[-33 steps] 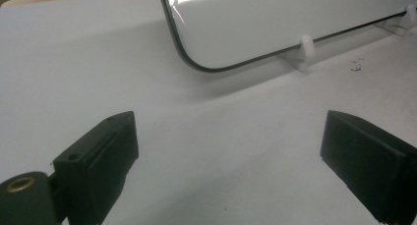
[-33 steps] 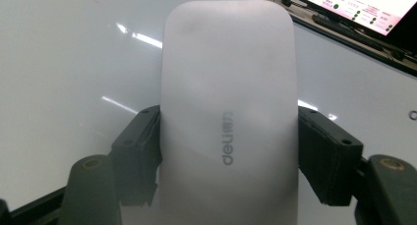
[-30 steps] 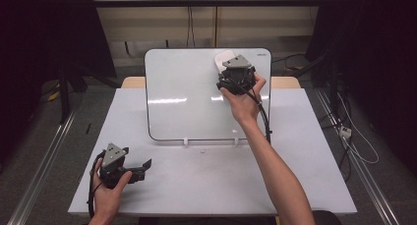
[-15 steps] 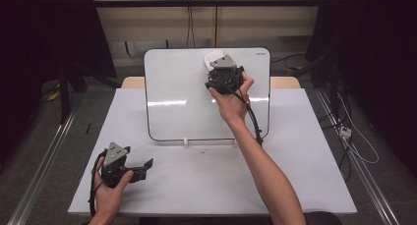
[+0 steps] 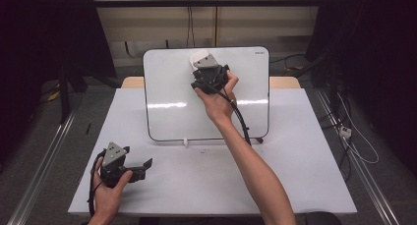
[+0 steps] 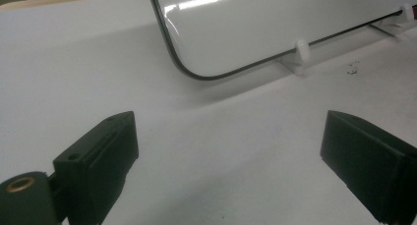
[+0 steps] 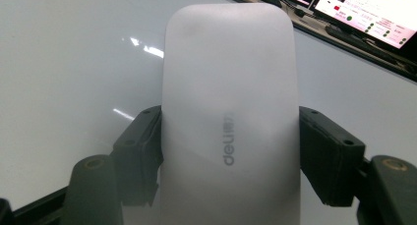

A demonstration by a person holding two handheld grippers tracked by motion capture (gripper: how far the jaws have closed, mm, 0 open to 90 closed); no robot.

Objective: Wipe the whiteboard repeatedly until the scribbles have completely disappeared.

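Note:
A whiteboard (image 5: pixel 172 87) stands tilted on small white feet at the back of the table. My right gripper (image 5: pixel 204 68) is shut on a white eraser (image 7: pixel 231 112) and holds it flat against the board's upper middle; the eraser (image 5: pixel 199 55) shows just above the gripper's grey plate. In the right gripper view both black jaws press on the eraser's sides. My left gripper (image 5: pixel 142 167) rests low at the table's front left, open, nothing between its jaws (image 6: pixel 226 171). The board's lower corner (image 6: pixel 196 72) lies ahead of it.
The white table (image 5: pixel 295 176) spreads wide in front of the board. A white foot (image 6: pixel 301 50) props the board's lower edge, with a few dark specks (image 6: pixel 352 68) on the table beside it. Cables hang off the table's right side (image 5: pixel 354 141).
My right gripper has slid the eraser leftward across the top of the board. The left gripper has stayed where it was.

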